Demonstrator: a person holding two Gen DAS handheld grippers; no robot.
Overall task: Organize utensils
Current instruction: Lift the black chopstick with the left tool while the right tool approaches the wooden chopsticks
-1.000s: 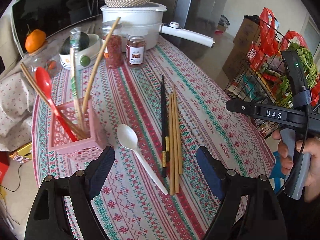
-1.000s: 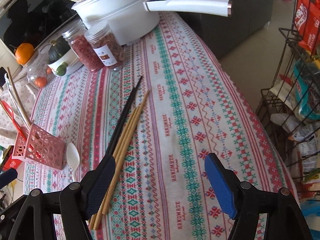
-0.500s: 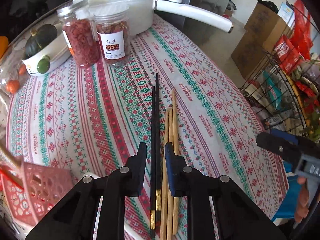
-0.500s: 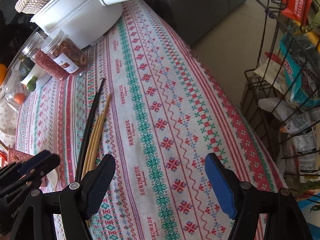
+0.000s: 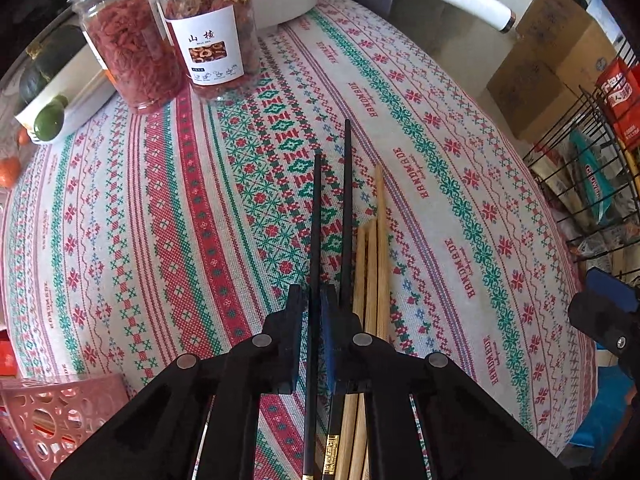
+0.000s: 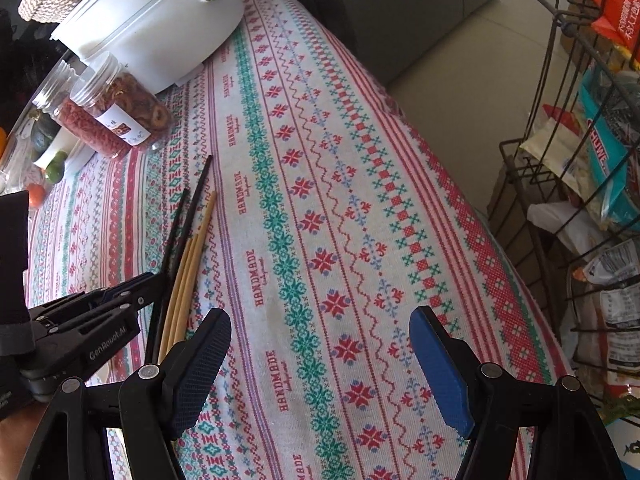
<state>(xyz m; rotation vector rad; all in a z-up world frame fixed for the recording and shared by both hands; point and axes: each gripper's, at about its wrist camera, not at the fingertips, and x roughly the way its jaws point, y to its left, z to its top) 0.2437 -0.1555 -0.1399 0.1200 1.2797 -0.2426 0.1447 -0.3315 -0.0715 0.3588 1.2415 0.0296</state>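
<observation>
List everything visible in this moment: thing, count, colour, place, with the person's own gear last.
black chopsticks: 2, black, mid-table; one clamped, one lying
wooden chopsticks: 3, tan, right of the black ones
jars: 2, clear with red and brown contents, far left
white pot: 1, white, far end
pink basket: 1, pink, near left
wire rack: 1, dark, right of table
left gripper: 1, black, shut on a black chopstick
right gripper: 1, black, open above cloth

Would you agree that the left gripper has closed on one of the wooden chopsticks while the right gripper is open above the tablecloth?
Not quite: the left gripper is closed on a black chopstick, as the left wrist view shows. The wooden chopsticks lie beside it. The right gripper is indeed open above the tablecloth.
</observation>
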